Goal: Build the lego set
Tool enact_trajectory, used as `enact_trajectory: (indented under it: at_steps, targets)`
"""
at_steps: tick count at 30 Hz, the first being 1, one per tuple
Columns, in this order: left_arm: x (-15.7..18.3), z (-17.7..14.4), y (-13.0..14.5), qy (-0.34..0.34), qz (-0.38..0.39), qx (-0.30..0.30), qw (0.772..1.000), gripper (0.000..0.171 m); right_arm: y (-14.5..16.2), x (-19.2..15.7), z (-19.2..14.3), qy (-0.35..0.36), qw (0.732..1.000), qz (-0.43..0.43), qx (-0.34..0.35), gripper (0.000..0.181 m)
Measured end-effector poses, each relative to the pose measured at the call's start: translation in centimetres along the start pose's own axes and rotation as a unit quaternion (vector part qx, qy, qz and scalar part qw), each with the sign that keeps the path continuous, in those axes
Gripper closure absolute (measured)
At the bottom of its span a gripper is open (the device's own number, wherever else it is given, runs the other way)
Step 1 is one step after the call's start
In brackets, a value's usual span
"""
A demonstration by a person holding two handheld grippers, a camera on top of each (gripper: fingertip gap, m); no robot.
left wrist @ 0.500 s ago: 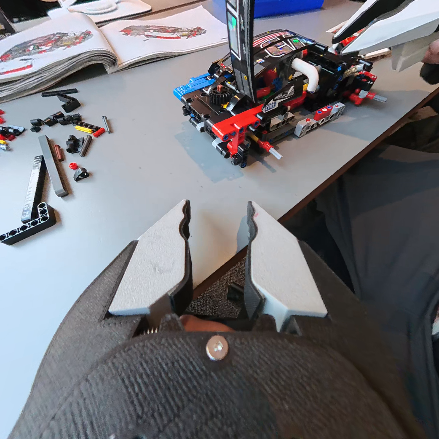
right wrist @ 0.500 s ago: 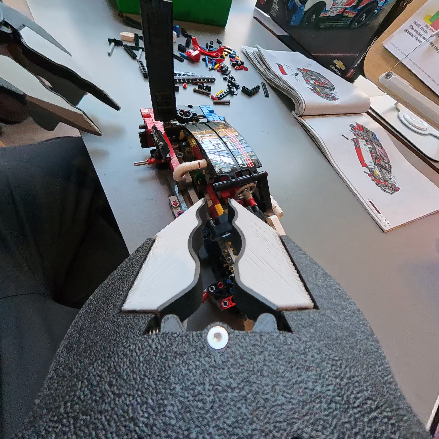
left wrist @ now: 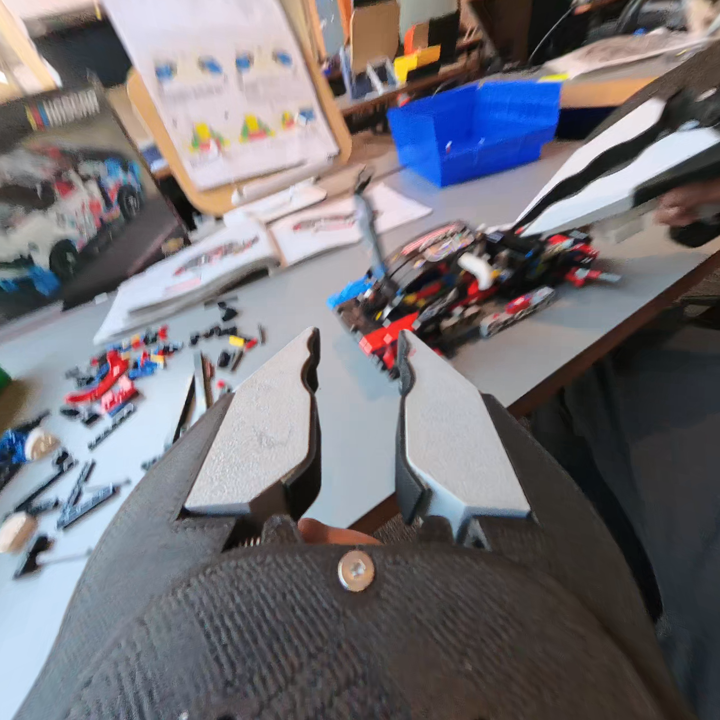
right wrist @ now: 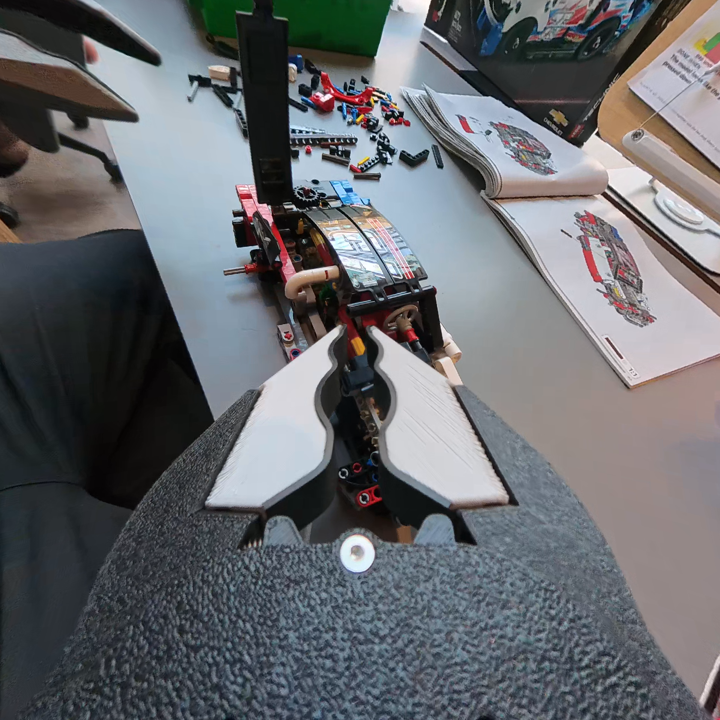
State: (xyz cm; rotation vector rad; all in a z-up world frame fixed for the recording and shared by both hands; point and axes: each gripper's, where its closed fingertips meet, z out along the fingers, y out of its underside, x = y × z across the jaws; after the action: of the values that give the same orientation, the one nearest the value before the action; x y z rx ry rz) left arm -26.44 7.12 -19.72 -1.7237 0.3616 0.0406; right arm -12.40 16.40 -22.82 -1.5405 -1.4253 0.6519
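Note:
The part-built lego car (right wrist: pixel 350 249), black and red with a curved stickered roof and a tall black panel (right wrist: pixel 265 109) standing upright at its far end, sits on the grey table (right wrist: pixel 506 428). My right gripper (right wrist: pixel 356 335) is closed around the car's near end, with a black and red part between its fingers. My left gripper (left wrist: pixel 358 350) is open and empty, held above the table's near edge and short of the car (left wrist: pixel 459 280). That view is blurred. The right gripper (left wrist: pixel 607 183) shows over the car's right end. The left gripper's fingers (right wrist: pixel 66 89) show at top left.
Loose lego pieces (right wrist: pixel 350 113) lie beyond the car, left of it in the left wrist view (left wrist: pixel 148 362). An open instruction book (right wrist: pixel 545 187) lies on the right, with the set's box (right wrist: pixel 545 46) behind it. A green bin (right wrist: pixel 311 23) and a blue bin (left wrist: pixel 475 128) stand at the back. A dark-clad lap (right wrist: pixel 78 350) is at the table edge. Tip to tip, the grippers are about 20 cm apart.
My left gripper has lifted and tilted upward, bringing the room behind the table into view, and its jaws stand a little wider. The right gripper and the car have held still.

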Motion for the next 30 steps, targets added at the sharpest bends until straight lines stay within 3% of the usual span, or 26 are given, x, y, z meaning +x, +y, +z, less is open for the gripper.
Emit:
enact_trajectory:
  at_steps: [5, 8, 16, 25, 30]
  targets:
    - [6.9, 3.1, -4.7, 0.031, 0.135, -0.011, 0.990, 0.140, -1.0, -0.2, 0.0, 0.001, 0.999, -0.048, 0.009, 0.173]
    - [9.0, 6.3, -5.5, 0.045, 0.194, -0.056, 0.978, 0.136, -0.8, -0.2, 0.2, 0.011, 0.997, -0.073, -0.001, 0.169]
    - [8.5, 11.9, -2.1, 0.045, 0.332, -0.154, 0.930, 0.145, -0.6, -0.3, 1.1, 0.046, 0.986, -0.160, -0.013, 0.168]
    - [7.8, 13.3, -0.5, 0.058, 0.329, -0.166, 0.928, 0.148, -0.5, 0.0, 2.1, 0.068, 0.972, -0.225, -0.006, 0.166]
    - [7.3, 12.2, -1.3, 0.074, 0.251, -0.130, 0.956, 0.155, -0.1, -0.1, 2.1, 0.088, 0.956, -0.281, -0.010, 0.166]
